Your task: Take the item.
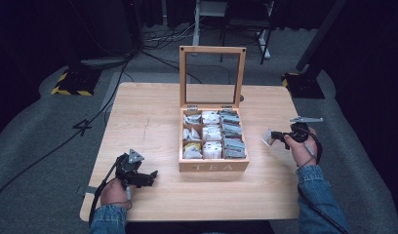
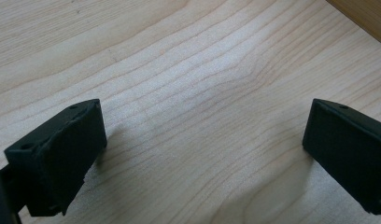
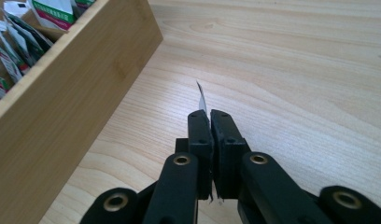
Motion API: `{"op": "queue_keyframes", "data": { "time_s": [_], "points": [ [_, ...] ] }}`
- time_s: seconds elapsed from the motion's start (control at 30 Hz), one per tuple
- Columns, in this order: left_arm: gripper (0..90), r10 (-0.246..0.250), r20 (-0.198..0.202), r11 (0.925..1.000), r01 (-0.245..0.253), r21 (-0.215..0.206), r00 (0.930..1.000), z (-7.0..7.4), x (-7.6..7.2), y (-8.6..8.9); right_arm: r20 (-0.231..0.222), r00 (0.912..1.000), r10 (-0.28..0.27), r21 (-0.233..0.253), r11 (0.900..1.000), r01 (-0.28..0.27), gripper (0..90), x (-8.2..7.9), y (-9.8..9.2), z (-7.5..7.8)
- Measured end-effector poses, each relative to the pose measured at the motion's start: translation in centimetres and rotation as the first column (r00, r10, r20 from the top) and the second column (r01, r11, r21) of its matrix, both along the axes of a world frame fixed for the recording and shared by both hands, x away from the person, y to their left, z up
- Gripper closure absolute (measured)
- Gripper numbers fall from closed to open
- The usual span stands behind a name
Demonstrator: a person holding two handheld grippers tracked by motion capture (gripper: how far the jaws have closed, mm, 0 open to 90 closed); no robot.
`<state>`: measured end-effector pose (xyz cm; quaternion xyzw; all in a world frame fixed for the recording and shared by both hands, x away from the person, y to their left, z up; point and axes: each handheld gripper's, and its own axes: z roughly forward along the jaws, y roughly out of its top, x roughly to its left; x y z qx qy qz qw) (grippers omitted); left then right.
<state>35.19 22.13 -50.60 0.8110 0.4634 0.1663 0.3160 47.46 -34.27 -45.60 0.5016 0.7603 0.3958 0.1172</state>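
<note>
Table [image 1: 153,112] bears an open tea box [image 1: 214,165] at centre, compartments nearly full. Right gripper [image 1: 280,137], at 3 o'clock, pinches one sachet [image 1: 268,138] clear of it, seemingly just drawn; left gripper [image 1: 149,176], at 7 o'clock, gapes empty.

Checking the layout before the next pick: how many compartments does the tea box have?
9, in a three-by-three grid inside the tea box: a left, a middle and a right column, each with a back, a centre and a front cell. All hold tea bags; none looks hidden.
</note>
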Motion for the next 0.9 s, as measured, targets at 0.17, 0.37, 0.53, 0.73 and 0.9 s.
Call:
{"op": "queue_keyframes", "data": {
  "time_s": [0.17, 0.37, 0.53, 0.73, 0.9],
  "points": [
    [0.0, -0.002, -0.003, 1.0000, 0.002, 0.000, 1.0000, 0.02, 0.00, 0.01, -0.025, 0.9997, -0.003, -0.018, 1.000, 0.002, 81.8, 0.15, -0.06, -0.30],
    [0.0, 0.000, 0.000, 1.0000, 0.000, 0.000, 1.0000, 0.00, 0.00, 0.00, -0.023, 0.9995, -0.021, -0.018, 1.000, 0.021, 65.5, 0.28, -0.09, -0.54],
    [0.0, 0.000, -0.001, 1.0000, 0.000, 0.000, 1.0000, 0.00, 0.00, 0.00, 0.057, 0.9970, -0.052, -0.087, 0.995, 0.057, 45.9, 0.53, -0.19, -0.64],
    [0.0, 0.000, 0.000, 1.0000, 0.000, 0.000, 1.0000, 0.00, 0.00, 0.00, 0.078, 0.9952, -0.058, -0.091, 0.994, 0.065, 39.3, 0.57, -0.23, -0.63],
    [0.0, 0.000, 0.000, 1.0000, 0.000, 0.000, 1.0000, 0.00, 0.00, 0.01, 0.094, 0.9948, -0.039, -0.060, 0.997, 0.045, 38.5, 0.23, 0.10, 0.11]
  ]
}}
